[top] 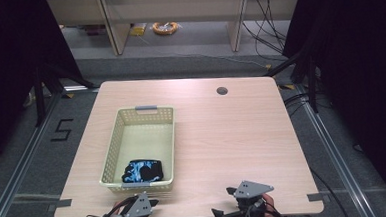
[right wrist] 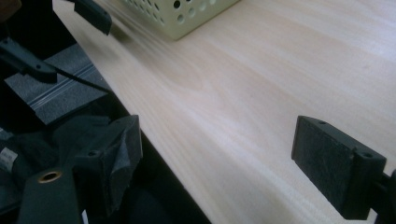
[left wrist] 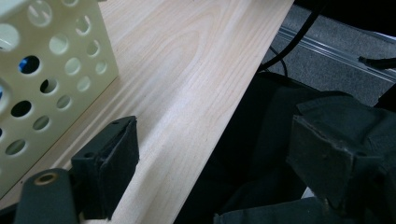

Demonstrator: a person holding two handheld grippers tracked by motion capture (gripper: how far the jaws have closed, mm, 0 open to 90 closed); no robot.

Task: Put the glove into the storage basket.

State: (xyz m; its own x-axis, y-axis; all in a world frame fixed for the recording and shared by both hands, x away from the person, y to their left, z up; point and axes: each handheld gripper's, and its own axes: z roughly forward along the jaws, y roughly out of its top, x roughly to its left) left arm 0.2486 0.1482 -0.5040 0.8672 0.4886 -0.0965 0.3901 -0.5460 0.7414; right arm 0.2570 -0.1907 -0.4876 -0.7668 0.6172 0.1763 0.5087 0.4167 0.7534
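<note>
The dark cloth (top: 143, 170) in the basket (top: 113, 142) — perhaps a glove — is too small to identify.

The left gripper (left wrist: 212, 161) has its two black fingers (left wrist: 109, 165) wide apart with nothing between them. One finger sits over the light wooden worktop (left wrist: 187, 70). The other hangs past the edge, over dark stuff. A cream basket (left wrist: 51, 70) with round holes stands close by.
</note>
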